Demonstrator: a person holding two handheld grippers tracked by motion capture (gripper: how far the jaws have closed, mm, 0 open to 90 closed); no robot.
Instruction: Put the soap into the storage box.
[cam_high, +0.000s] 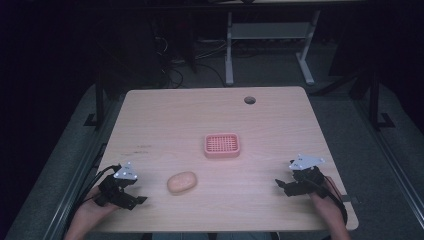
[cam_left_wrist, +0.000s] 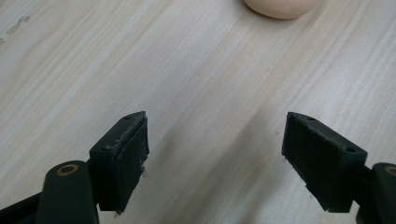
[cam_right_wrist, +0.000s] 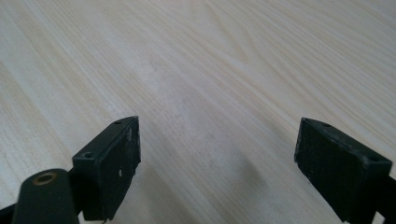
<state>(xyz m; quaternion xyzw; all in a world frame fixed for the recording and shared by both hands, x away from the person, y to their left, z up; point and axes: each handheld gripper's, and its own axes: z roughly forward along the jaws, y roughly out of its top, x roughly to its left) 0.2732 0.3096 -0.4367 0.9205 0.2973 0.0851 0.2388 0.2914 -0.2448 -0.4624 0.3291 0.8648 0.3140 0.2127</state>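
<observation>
Peach soap (cam_left_wrist: 280, 7) beyond left fingers (cam_left_wrist: 119, 158), apart

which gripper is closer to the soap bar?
The left gripper. The peach soap bar lies just to its right, while the right gripper sits well across the table, past the pink dish.

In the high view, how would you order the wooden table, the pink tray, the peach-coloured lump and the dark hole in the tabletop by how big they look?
1. Wooden table
2. Pink tray
3. Peach-coloured lump, slightly smaller than the tray, though nearer the camera
4. Dark hole
</observation>
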